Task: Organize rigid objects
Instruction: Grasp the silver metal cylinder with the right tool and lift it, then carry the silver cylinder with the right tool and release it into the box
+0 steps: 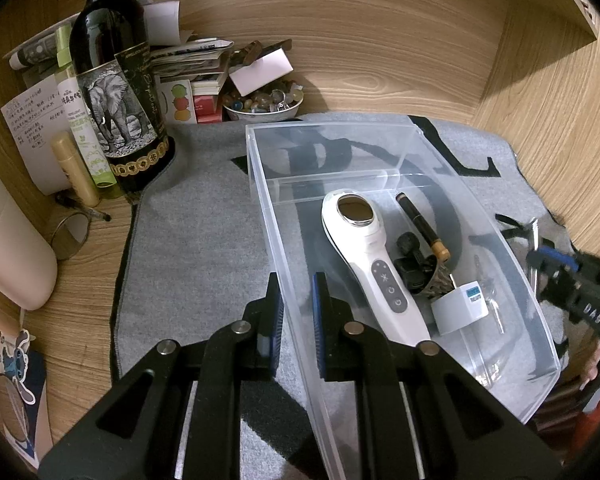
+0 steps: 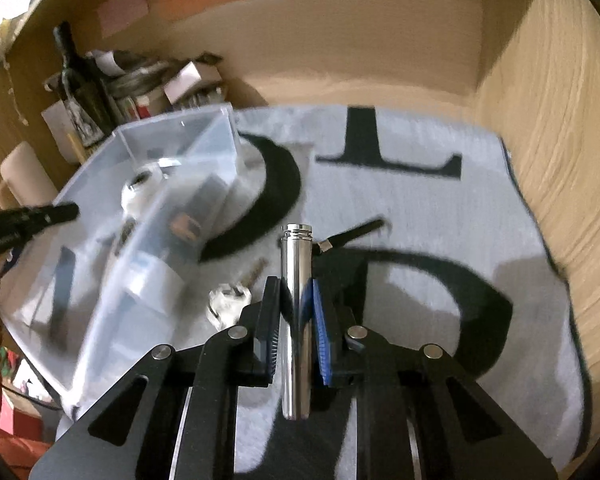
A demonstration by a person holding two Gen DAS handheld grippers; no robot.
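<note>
Right gripper [image 2: 296, 300] jaws pinch the upright chrome tube [image 2: 296, 280]; left gripper [image 1: 296, 300] jaws clamp the bin wall [image 1: 296, 320]

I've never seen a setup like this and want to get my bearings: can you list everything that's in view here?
Storage bin: one, clear plastic, on the mat.
Facial massager: one, white, in the bin.
Pen: one, black and gold, in the bin beside the massager.
Small box: one, white, in the bin's near end.
Mat: one, grey with black letters, on the wooden desk.
Wine bottle: one, dark, elephant label, back left.
Bowl of stones: one, white, behind the bin.
Metal tube: one, chrome, held over the mat.
Key: one, silver, on the mat beside the bin.
Left gripper: black, shut on the bin's wall.
Right gripper: black, shut on the tube.
</note>
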